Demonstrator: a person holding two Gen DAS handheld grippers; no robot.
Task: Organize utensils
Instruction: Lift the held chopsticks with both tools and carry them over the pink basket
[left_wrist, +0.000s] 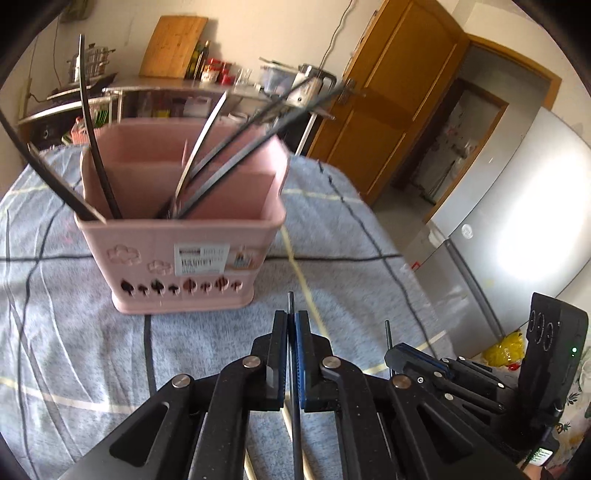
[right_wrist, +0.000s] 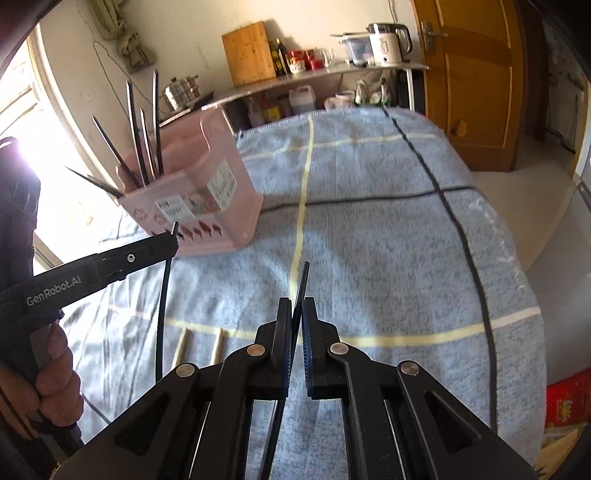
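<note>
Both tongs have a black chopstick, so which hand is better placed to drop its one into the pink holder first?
Left, probably. The left tongs face the pink holder nearly head-on, their chopstick aimed toward it. The right tongs sit off to the holder's side, so they'd have to swing across.

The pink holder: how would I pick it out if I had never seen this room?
Start at the table under the blue-grey checked cloth. Near its far left part, by the bright window, stands the pink holder, a plastic box with inner dividers. It alone has dark chopsticks sticking up out of it, a white label on its front, and a row of tree-shaped holes along its base.
</note>
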